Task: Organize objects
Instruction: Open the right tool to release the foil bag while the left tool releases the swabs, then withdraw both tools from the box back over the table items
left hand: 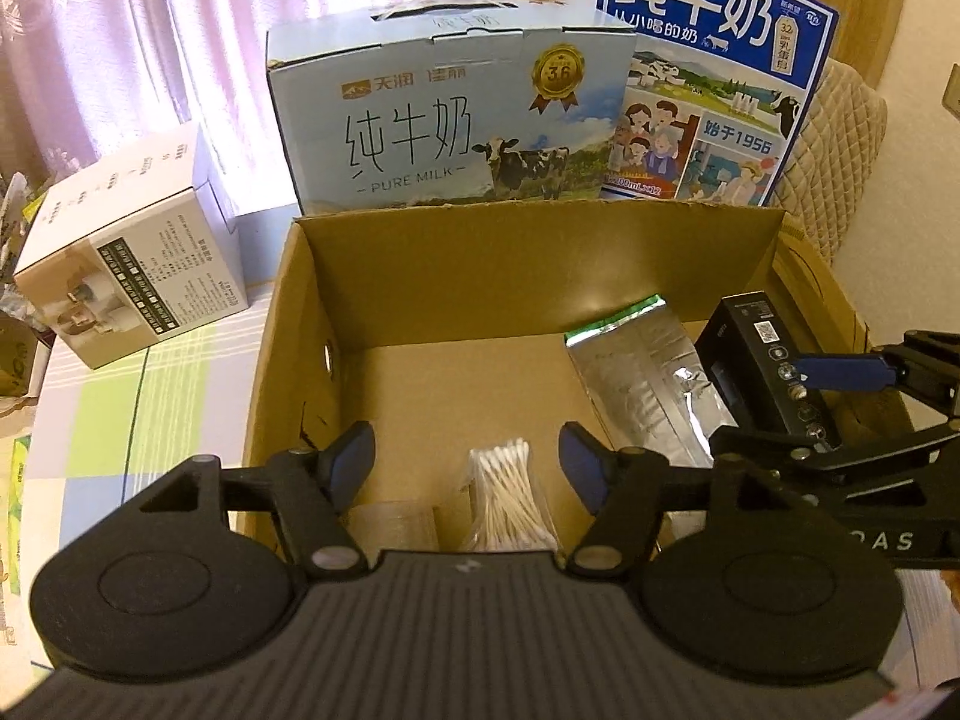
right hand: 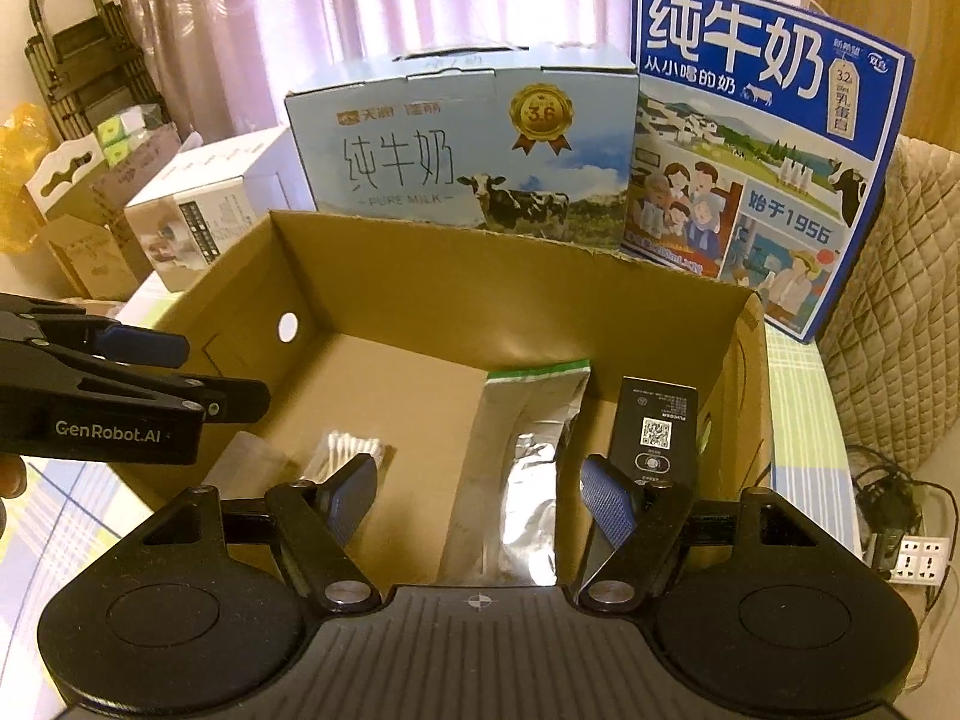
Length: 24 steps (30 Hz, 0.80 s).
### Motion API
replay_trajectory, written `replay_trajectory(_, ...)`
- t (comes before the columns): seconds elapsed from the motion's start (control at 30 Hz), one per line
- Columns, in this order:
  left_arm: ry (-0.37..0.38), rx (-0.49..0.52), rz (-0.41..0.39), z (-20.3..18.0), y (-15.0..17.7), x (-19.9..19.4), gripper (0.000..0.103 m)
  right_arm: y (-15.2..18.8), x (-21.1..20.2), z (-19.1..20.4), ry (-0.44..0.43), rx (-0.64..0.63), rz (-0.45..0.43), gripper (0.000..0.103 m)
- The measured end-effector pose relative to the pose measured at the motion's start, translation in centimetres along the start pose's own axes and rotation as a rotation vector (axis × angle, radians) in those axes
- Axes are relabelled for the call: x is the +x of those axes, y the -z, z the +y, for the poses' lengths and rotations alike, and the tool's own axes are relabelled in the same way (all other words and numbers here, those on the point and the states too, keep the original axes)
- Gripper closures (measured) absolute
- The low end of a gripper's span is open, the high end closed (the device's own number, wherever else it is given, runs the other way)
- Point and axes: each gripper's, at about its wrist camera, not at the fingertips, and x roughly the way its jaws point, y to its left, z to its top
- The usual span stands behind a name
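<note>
An open cardboard box (left hand: 312,324) (right hand: 240,276) holds a bag of cotton swabs (left hand: 504,486) (right hand: 351,450), a silver foil pouch (left hand: 642,384) (right hand: 522,462), a black carton with a QR code (left hand: 762,372) (right hand: 654,432) and a clear plastic cup (left hand: 393,519) (right hand: 252,450). My left gripper (left hand: 468,468) is open and empty, just above the swabs at the box's near edge; it also shows in the right wrist view (right hand: 222,378). My right gripper (right hand: 474,498) is open and empty over the pouch; it also shows in the left wrist view (left hand: 780,408).
Two milk cartons, light blue (left hand: 450,114) (right hand: 462,144) and dark blue (left hand: 714,78) (right hand: 762,150), stand behind the box. A white carton (left hand: 138,258) (right hand: 198,210) lies at the left on a checked tablecloth (left hand: 120,408). A power strip (right hand: 918,558) lies at the right.
</note>
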Motion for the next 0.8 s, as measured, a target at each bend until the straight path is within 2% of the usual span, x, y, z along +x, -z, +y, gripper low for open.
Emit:
replay_trajectory(0.47, -0.038, -0.009, -0.041, -1.2, 1.3, -4.4, 0.035, 1.0, -4.7, 0.5, -0.027, -0.005, -0.072, 0.031)
replay_trajectory(0.67, -0.054, -0.034, -0.064, -1.5, 2.6, -6.9, 0.032, 2.3, -7.7, 0.0, -0.044, 0.026, -0.150, 0.031)
replay_trajectory(0.8, -0.062, -0.061, -0.084, -1.4, 3.9, -8.8, 0.031, 3.6, -10.0, -0.8, -0.086, 0.096, -0.214, 0.031)
